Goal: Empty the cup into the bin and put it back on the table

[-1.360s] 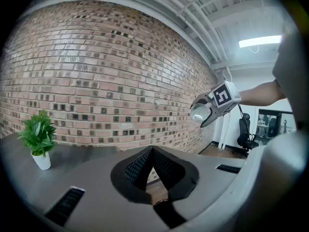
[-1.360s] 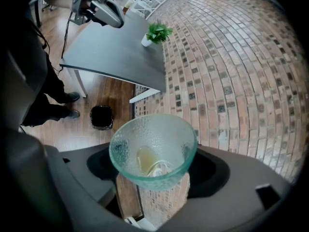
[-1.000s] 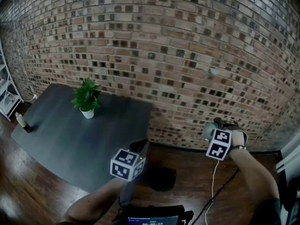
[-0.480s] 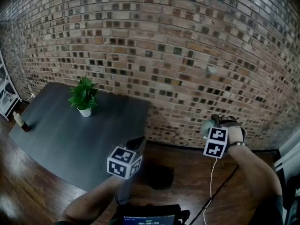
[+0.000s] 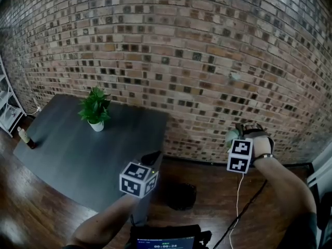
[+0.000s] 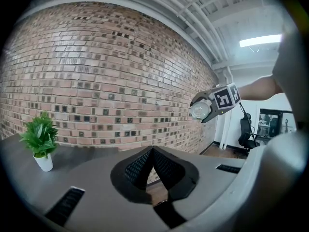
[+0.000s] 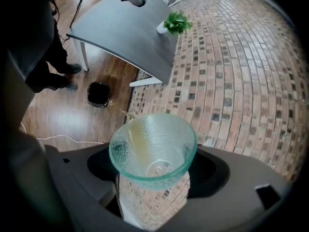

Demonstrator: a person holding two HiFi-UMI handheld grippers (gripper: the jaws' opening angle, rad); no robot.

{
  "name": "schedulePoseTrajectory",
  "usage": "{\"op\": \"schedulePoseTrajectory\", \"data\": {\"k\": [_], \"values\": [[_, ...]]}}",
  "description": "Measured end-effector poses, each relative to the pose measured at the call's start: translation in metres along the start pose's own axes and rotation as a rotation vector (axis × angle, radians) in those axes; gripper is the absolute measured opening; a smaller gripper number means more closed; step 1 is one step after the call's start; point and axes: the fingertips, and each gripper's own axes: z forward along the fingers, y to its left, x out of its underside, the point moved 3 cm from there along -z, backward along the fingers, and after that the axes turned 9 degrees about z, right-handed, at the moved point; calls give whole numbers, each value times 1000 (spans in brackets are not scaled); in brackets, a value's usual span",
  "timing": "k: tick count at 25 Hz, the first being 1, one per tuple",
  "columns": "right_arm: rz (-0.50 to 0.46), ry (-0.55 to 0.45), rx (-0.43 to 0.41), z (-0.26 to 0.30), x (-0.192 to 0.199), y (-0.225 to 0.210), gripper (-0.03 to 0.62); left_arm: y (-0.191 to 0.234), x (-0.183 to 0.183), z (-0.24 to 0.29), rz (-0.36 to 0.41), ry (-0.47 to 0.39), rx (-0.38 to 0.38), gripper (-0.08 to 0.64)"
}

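Cup [image 7: 152, 151] of clear, greenish, dimpled glass is in the air at the right of the scene, off the worktop [image 5: 78, 154] and clamped in the right tongs. From the left in the head view, a white shelf [image 5: 5, 110] stands at the edge. A small dark bottle [image 5: 26, 138] stands at the worktop's left corner, and a potted plant [image 5: 96, 110] in a white pot sits toward the back of the dark grey top. The left tongs [image 6: 153, 150] hover by the worktop's right corner, pointing roughly level toward the brick wall [image 5: 181, 45]. Their jaws are pressed together with nothing between them. Just right of them and lower, a black bin [image 5: 180, 196] stands on the wooden floor [image 5: 31, 217]. Further right, the right tongs [image 7: 153, 172] tilt downward, jaws spread wide and gripping the cup's lower body from both sides. The right gripper view looks into the cup's open mouth, where a pale yellowish streak lies on the inner wall. The cup is above the floor, right of the bin and well apart from it. A cable [image 5: 237, 201] hangs below that hand.
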Motion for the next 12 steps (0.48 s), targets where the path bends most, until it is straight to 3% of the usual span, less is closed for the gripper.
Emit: {"op": "schedulePoseTrajectory", "data": {"k": [12], "values": [[-20, 28, 17, -3, 5, -4, 397, -1, 3, -5, -11, 5, 2, 3]]}}
